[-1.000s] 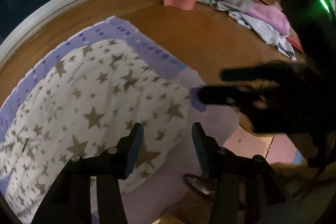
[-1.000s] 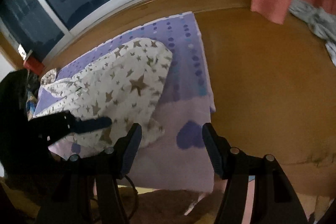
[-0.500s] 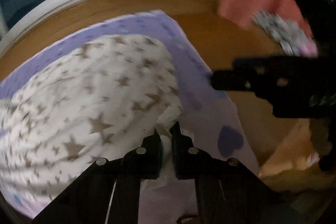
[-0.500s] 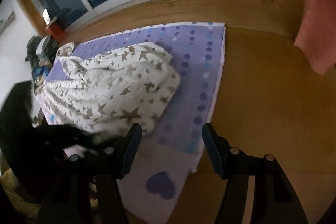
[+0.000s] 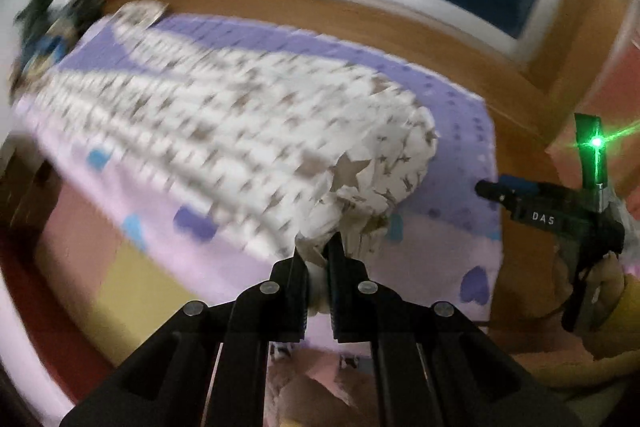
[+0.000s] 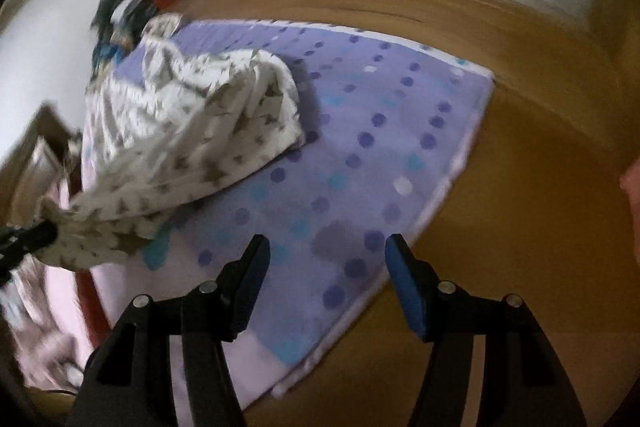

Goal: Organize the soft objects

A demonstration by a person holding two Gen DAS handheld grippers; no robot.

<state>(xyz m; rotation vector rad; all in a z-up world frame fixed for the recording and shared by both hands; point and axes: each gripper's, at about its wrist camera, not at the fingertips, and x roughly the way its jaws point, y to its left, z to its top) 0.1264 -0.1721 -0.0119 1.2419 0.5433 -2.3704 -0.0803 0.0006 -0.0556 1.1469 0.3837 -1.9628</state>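
L gripper (image 5: 318, 259) is clamped tight on a bunched corner of the star blanket (image 5: 248, 131); the jaws are nearly touching, w/ white fabric squeezed between the pads. R gripper (image 6: 326, 267) is about half open w/ nothing in it, hovering over the purple dotted sheet (image 6: 360, 147) near its edge by the wood floor (image 6: 540, 227).

The blanket lies crumpled across the sheet, its near corner drawn up into the L grip and the rest trailing away toward the window side. In the R view it's off to the left, corner pulled to a point at the L gripper's tips.

Handling, as I judge it:
- Light, thin and fully limp, so it'll sag and drape from any single hold; no stiffness to lean on.
- Not fragile or slippery; cotton-like cloth should stay pinched OK.
- One-corner hold just drags the bulk, so a 2nd hold is probably needed to spread or fold it.
- Best spot for R: another corner or hem edge, pinched thru a single layer, not the puffy middle, where the pads would grab several layers.
- Risk: snagging the sheet underneath along w/ the blanket.
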